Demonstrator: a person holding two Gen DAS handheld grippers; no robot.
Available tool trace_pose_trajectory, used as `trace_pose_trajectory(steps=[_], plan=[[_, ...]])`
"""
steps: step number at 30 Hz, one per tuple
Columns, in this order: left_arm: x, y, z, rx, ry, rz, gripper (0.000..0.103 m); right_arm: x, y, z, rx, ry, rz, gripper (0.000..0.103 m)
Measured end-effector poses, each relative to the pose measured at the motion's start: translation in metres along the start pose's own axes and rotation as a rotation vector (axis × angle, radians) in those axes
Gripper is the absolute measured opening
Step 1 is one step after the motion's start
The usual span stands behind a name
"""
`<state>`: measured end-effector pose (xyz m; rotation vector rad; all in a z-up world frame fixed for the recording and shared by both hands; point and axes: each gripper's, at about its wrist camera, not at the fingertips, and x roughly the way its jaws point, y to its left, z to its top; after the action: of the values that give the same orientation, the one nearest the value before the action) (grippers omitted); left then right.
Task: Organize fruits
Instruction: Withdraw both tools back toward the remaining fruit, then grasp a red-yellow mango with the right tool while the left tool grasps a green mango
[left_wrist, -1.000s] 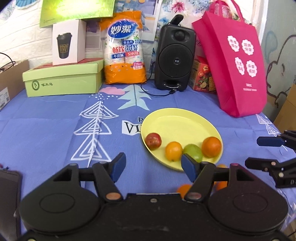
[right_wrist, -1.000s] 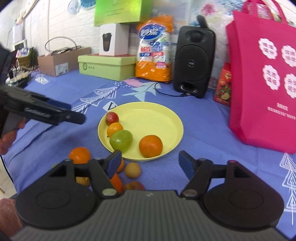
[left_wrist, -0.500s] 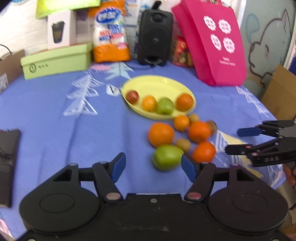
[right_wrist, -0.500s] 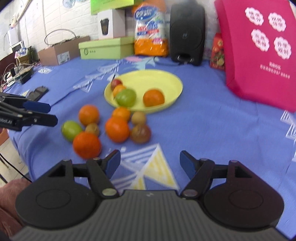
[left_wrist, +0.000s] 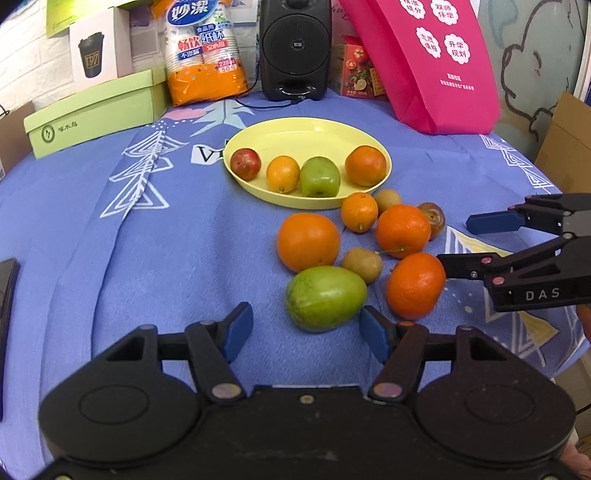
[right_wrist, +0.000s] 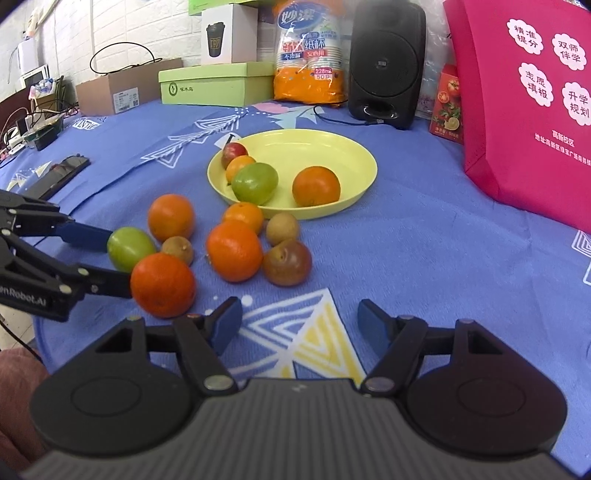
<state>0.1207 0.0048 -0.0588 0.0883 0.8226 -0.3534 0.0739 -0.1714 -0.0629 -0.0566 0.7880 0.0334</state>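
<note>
A yellow plate (left_wrist: 314, 125) (right_wrist: 332, 138) holds a red fruit, a small orange, a green fruit and an orange. Several loose fruits lie on the blue cloth in front of it. My left gripper (left_wrist: 306, 328) (right_wrist: 116, 260) has its jaws closing, with the loose green fruit (left_wrist: 327, 297) (right_wrist: 131, 247) at its fingertips; the pads do not press on it. An orange (left_wrist: 415, 284) (right_wrist: 162, 284) lies just right of it. My right gripper (right_wrist: 299, 325) (left_wrist: 456, 243) is open over a yellow triangle print, with nothing between its fingers, beside that orange.
At the back stand a green box (left_wrist: 96, 110), a bag of paper cups (left_wrist: 203, 55), a black speaker (left_wrist: 295, 48) and a pink bag (left_wrist: 424, 62). A dark phone (right_wrist: 62, 173) lies at the left. The table edge runs near both grippers.
Both grippers drew back from the plate and sank toward the loose fruit. The left one now has the green fruit at its fingertips. The right one hangs lower over the cloth.
</note>
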Motion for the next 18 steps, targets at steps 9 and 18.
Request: trace_pose_trajectory(steps=[9, 18], plan=[[0.010, -0.002, 0.007, 0.010, -0.001, -0.001, 0.065, 0.016, 0.002, 0.010, -0.027, -0.009, 0.019, 0.067], [0.009, -0.002, 0.007, 0.018, -0.003, -0.019, 0.059, 0.028, 0.005, 0.022, -0.069, -0.013, 0.055, 0.039]])
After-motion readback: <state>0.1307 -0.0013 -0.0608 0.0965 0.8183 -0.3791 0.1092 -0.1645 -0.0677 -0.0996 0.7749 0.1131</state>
